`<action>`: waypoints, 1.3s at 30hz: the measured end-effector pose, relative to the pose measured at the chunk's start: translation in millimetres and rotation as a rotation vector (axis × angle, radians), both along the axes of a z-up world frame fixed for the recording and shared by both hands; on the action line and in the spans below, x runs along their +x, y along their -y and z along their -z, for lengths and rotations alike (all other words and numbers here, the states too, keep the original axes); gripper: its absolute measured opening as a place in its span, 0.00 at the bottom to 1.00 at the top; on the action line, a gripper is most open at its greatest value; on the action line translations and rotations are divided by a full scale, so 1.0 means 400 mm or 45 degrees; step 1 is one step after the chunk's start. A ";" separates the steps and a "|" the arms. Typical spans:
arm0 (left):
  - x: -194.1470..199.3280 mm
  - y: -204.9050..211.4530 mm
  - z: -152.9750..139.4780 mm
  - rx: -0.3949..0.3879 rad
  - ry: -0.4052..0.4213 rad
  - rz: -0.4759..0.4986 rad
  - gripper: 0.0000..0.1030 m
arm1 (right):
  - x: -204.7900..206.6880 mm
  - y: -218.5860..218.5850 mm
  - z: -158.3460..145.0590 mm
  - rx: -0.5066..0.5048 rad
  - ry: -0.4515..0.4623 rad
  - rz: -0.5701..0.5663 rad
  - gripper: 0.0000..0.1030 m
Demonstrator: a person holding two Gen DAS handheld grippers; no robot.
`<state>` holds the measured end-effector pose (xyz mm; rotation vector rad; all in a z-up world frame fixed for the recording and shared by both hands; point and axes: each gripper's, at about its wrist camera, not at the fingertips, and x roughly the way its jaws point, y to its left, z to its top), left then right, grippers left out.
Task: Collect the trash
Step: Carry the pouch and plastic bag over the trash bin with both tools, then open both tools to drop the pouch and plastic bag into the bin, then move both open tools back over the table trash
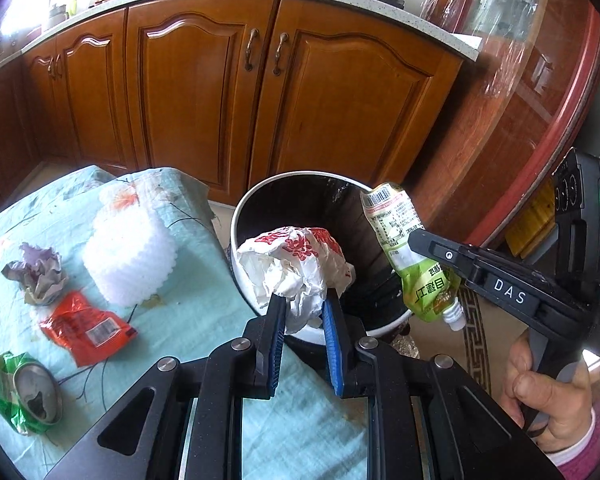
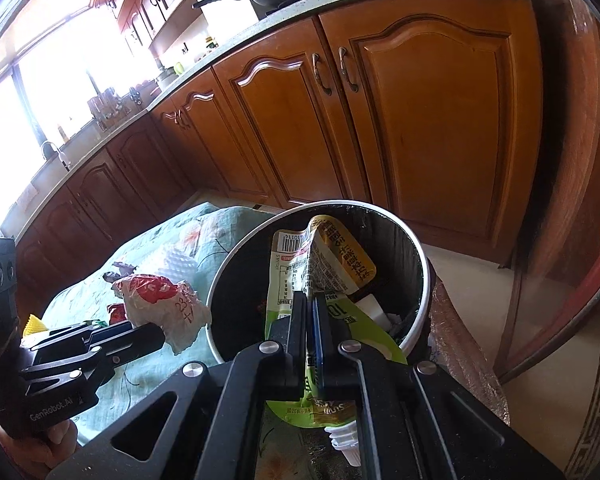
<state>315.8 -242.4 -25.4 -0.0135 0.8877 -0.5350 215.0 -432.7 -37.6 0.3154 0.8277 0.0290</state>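
Left wrist view: left gripper [image 1: 305, 306] pinches a crumpled white-and-red plastic bag [image 1: 296, 266] over the round bin's [image 1: 240, 216] near rim. Right wrist view: right gripper [image 2: 311, 312] clamps a glossy green spout pouch [image 2: 300, 264] above the bin's mouth.

right claw [image 1: 414, 240]: "DAS" | left claw [image 2: 156, 330]: "GenRobot.AI" (pouch [image 1: 412, 256] print unreadable)

On the cloth-covered table [image 1: 204, 304], left of the bin [image 1: 236, 216]: foam [image 1: 130, 256], crumpled paper [image 1: 36, 272], red wrapper [image 1: 86, 326], crushed can [image 1: 26, 392].
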 end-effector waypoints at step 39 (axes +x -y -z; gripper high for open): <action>-0.103 -0.158 0.030 -0.090 -0.010 -0.155 0.73 | 0.000 -0.021 -0.007 0.120 0.087 0.041 0.71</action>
